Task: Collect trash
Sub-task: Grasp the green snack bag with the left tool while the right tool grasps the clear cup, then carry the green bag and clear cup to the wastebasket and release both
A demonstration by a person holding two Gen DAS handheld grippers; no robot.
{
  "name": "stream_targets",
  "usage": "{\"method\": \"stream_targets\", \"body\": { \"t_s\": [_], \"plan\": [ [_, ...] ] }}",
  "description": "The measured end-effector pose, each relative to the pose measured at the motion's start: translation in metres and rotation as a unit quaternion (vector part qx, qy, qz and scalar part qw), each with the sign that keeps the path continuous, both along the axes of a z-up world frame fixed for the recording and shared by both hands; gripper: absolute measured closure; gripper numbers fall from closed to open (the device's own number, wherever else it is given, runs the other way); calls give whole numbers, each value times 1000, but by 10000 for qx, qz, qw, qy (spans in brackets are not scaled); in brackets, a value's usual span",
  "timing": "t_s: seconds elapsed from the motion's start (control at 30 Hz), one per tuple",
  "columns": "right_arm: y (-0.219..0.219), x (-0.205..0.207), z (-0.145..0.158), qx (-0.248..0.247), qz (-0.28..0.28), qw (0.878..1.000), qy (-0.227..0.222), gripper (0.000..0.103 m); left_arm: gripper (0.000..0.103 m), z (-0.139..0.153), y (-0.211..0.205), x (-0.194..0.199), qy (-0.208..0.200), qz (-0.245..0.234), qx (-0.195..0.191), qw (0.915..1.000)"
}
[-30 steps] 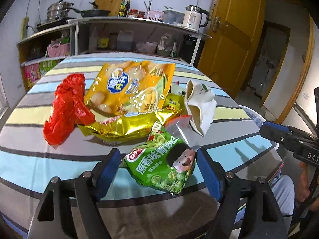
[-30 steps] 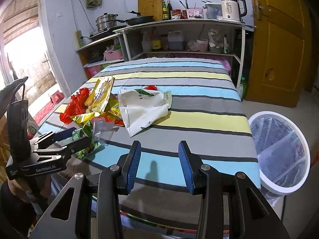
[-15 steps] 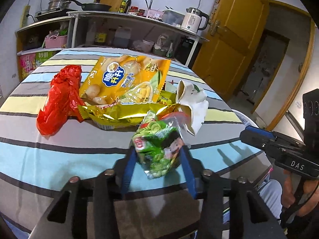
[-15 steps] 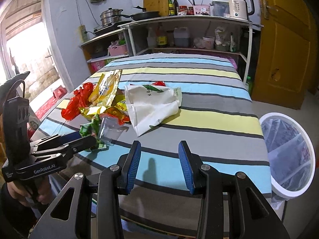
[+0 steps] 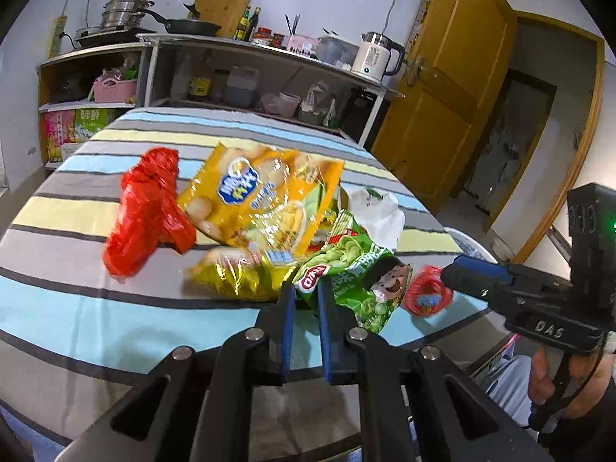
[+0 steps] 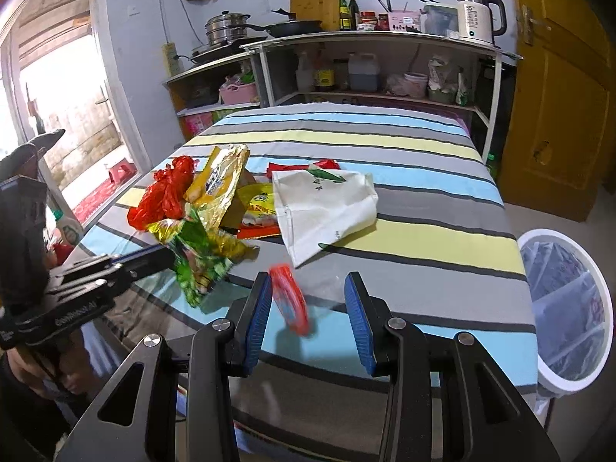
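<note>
The left gripper (image 5: 307, 294) pinches a green snack bag (image 5: 356, 281) above a striped tablecloth (image 5: 77, 300), beside a yellow chip bag (image 5: 265, 196) and red plastic bag (image 5: 148, 211)

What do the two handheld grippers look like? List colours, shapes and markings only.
The left gripper and the right gripper are built alike: black angular frames with cut-out linkage arms, silver round pivot bolts, and blue ribbed finger pads. White lettering runs along each body; the right one's reads DAS. A green light glows on its black top block.

Glossy foil snack bag (image 5: 358, 281), matt cloth tablecloth (image 5: 77, 300).
</note>
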State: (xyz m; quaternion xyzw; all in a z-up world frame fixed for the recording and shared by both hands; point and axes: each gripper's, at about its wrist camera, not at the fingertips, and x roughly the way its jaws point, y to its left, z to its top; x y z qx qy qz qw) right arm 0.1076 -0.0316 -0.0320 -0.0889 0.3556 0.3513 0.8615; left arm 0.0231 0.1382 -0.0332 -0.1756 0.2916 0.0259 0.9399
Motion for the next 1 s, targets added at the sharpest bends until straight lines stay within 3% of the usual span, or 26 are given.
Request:
{"method": "stream_targets", "body": {
  "t_s": [0.13, 0.27, 1.0],
  "plan": [
    [7, 2, -5, -124, 91, 9999, -56, 62, 91, 6, 5, -2, -77, 67, 6, 9999],
    [8, 6, -13, -299, 123, 9994, -113, 51, 91, 6, 7, -3, -95, 68, -16, 9999],
    [-21, 13, -24, -310, -220, 9991, 213, 50, 91, 12, -10, 15, -32, -154, -37, 9999]
  ]
}}
